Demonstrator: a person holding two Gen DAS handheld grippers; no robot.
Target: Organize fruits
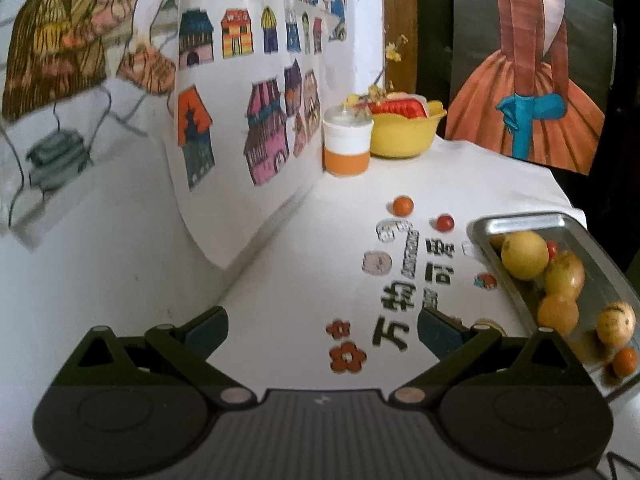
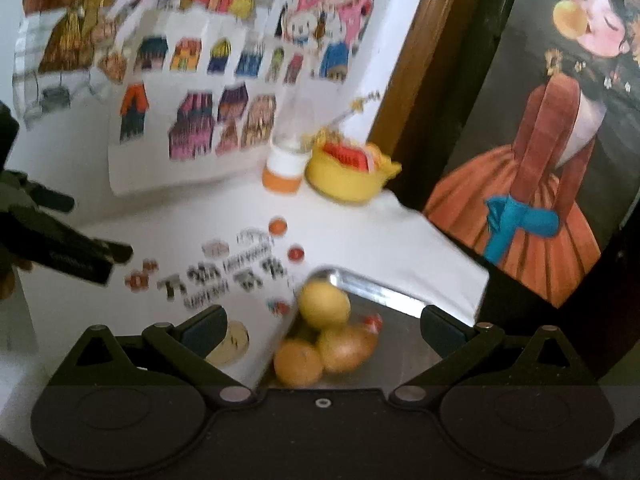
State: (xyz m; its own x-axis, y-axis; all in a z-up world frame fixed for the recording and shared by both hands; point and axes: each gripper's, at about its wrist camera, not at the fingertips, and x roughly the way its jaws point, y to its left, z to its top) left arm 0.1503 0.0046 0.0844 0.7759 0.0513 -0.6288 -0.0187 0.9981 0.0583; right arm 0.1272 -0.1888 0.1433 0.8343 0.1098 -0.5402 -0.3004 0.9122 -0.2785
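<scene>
A metal tray [image 1: 520,222] lies at the right of the white table and holds several yellow and orange fruits, among them a big yellow one [image 1: 524,255]. Two small fruits rest loose on the cloth: an orange one [image 1: 402,205] and a red one [image 1: 445,223]. My left gripper [image 1: 322,330] hovers open over the printed cloth, left of the tray, holding nothing. My right gripper [image 2: 322,326] is open above the tray [image 2: 380,286], with the yellow fruit [image 2: 325,305] and two orange ones [image 2: 298,362] between its fingers' span. The left gripper [image 2: 116,254] shows at the left edge of the right wrist view.
A yellow bowl [image 1: 404,132] with red contents and a white-and-orange jar [image 1: 346,146] stand at the back by the wall. Drawings hang on the wall to the left. A painting [image 1: 536,80] leans at the back right. The table's edge runs close behind the tray.
</scene>
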